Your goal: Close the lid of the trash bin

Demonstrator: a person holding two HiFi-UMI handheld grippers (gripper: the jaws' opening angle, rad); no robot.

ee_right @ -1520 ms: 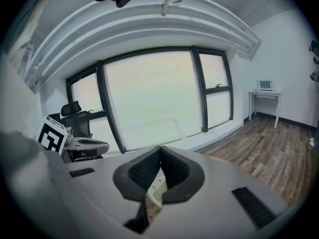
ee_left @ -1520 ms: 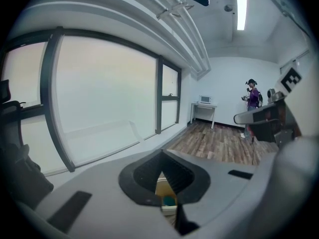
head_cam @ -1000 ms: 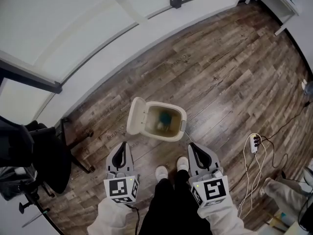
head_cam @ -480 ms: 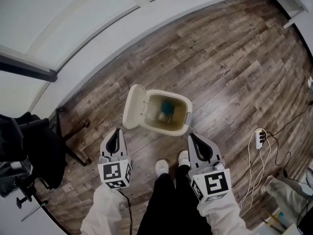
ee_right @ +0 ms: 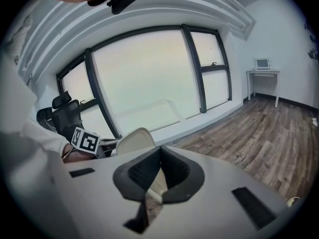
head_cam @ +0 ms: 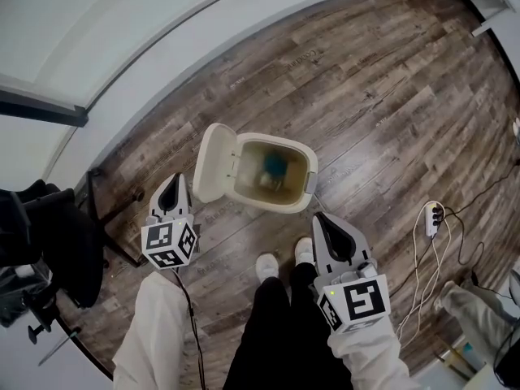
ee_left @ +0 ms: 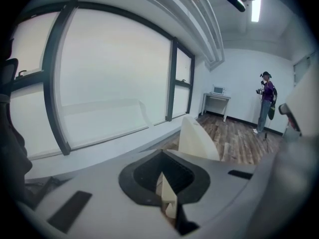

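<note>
A cream trash bin (head_cam: 305, 187) stands on the wood floor in front of my feet, with a teal item inside. Its lid (head_cam: 210, 165) is swung open to the left and stands upright. My left gripper (head_cam: 172, 184) is shut and empty, its tips just left of and below the lid's outer edge; I cannot tell if they touch. In the left gripper view the lid (ee_left: 197, 139) rises just beyond the shut gripper (ee_left: 165, 176). My right gripper (head_cam: 319, 219) is shut and empty, just below the bin's right front corner. The right gripper view shows the lid (ee_right: 133, 139) past the gripper (ee_right: 158, 156).
A black office chair (head_cam: 49, 242) stands at the left. A power strip (head_cam: 433, 216) with cables lies on the floor at the right. My shoes (head_cam: 266, 265) are just below the bin. A window wall runs behind. A person (ee_left: 265, 101) stands far off near a small desk (ee_left: 217, 97).
My left gripper has moved up and to the left, closer to the open lid. The right gripper has barely moved. The lid stays open.
</note>
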